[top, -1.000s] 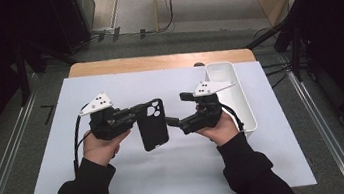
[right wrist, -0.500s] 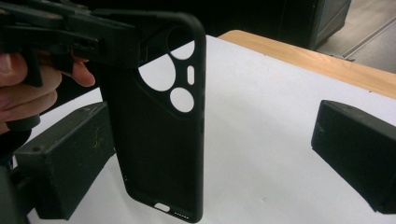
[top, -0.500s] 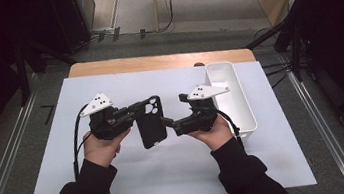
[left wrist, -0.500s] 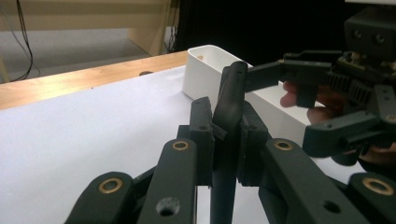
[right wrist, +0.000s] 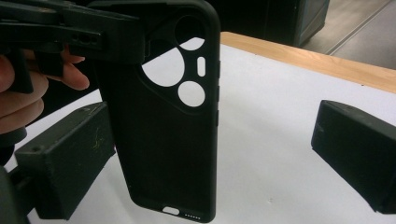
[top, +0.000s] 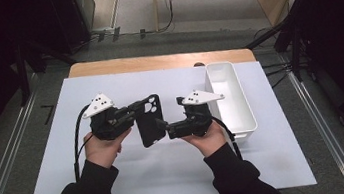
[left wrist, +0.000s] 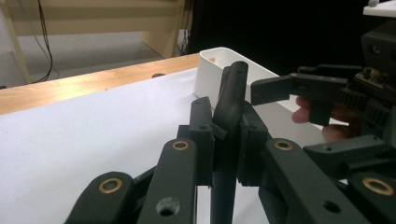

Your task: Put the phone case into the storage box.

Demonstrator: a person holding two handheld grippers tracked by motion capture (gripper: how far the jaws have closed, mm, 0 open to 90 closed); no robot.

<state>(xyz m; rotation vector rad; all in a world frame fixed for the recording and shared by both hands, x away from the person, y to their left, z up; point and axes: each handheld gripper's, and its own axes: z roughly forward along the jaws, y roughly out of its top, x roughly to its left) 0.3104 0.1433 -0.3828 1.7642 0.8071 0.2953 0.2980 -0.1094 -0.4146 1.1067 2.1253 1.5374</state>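
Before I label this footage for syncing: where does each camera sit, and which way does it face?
High view: above the person's side, facing forward and down on the table; forearms show.
Left gripper view: rides the left claw, shut on the black phone case.
Right gripper view: rides the open right claw, facing the case.
All views share the case.

light: even, from overhead, table (top: pixel 121 184) bright | surroundings: dark | shadows: soft, faint | blur: near tongs (left wrist: pixel 224 154) soft in gripper views | glare: none
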